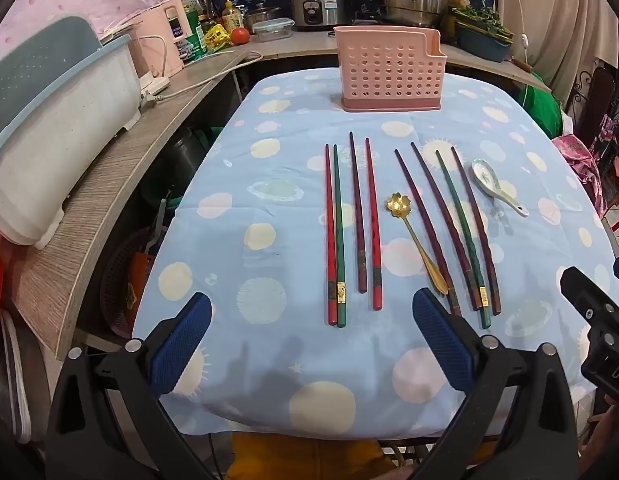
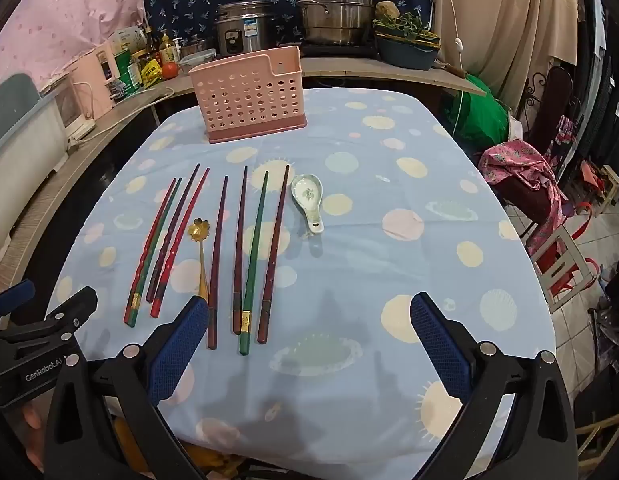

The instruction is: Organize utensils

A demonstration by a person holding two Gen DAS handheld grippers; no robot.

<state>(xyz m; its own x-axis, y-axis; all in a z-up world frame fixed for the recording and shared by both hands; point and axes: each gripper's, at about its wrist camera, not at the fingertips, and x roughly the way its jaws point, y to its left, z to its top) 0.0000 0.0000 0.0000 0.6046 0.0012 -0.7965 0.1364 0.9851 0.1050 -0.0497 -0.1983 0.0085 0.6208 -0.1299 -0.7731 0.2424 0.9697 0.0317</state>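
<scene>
Chopsticks [image 1: 358, 216]: slim lacquered sticks, flat on bench [image 1: 269, 360].
Left gripper [image 1: 311, 332]: angled down, jaws wide, empty.
Right gripper [image 2: 309, 336]: likewise.

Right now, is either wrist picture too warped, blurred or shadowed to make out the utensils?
Left wrist view: sharp in the middle, chopsticks and gold spoon crisp; fisheye bends the counter and darkens the corners. Right wrist view: likewise clear, white spoon and pink holder readable; soft shadows fall on the tablecloth near the open right gripper; no glare.
</scene>
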